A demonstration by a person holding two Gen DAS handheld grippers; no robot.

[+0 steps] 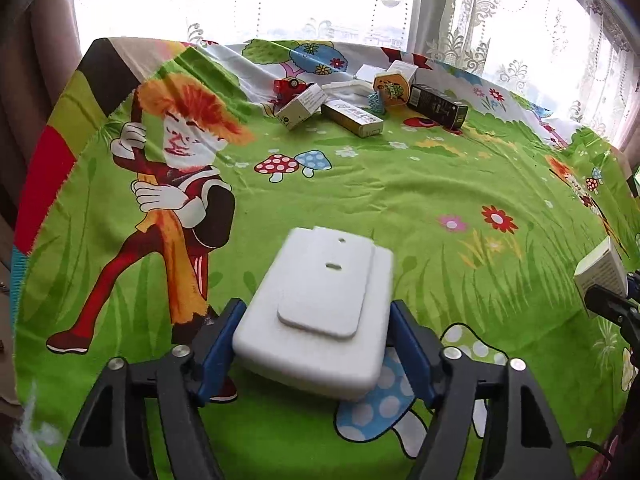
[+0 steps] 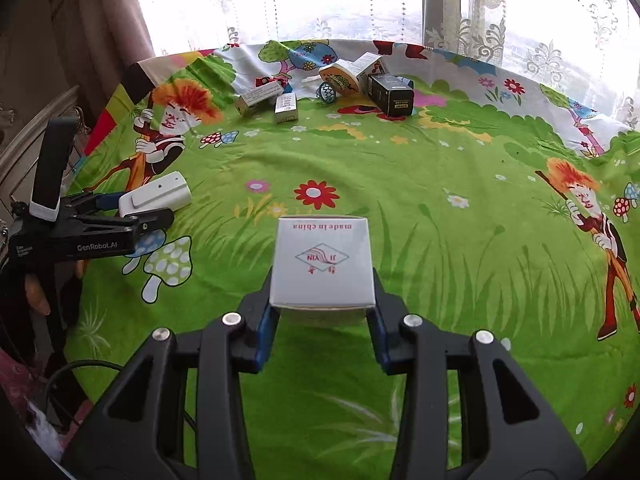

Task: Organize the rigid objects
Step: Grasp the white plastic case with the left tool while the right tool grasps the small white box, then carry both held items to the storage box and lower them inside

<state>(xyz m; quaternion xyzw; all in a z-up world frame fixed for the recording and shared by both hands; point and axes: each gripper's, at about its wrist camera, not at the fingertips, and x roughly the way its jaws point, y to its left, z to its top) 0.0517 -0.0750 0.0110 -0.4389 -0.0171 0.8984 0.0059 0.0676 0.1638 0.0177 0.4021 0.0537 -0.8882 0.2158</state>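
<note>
My left gripper [image 1: 316, 344] is shut on a white plastic case [image 1: 324, 300] with a raised plate on top, held just above the green cartoon cloth [image 1: 400, 184]. It also shows in the right wrist view [image 2: 136, 208] with the white case [image 2: 160, 194]. My right gripper [image 2: 322, 320] is shut on a white cardboard box [image 2: 322, 260] printed "made in china" in red. That box shows at the right edge of the left wrist view [image 1: 600, 270].
A pile of small boxes lies at the far side: a white carton [image 1: 300, 106], a long cream box [image 1: 352, 118], a black box [image 1: 438, 105], an orange-yellow pack [image 1: 392, 88] and a red toy car [image 1: 286, 86]. Lace curtains hang behind.
</note>
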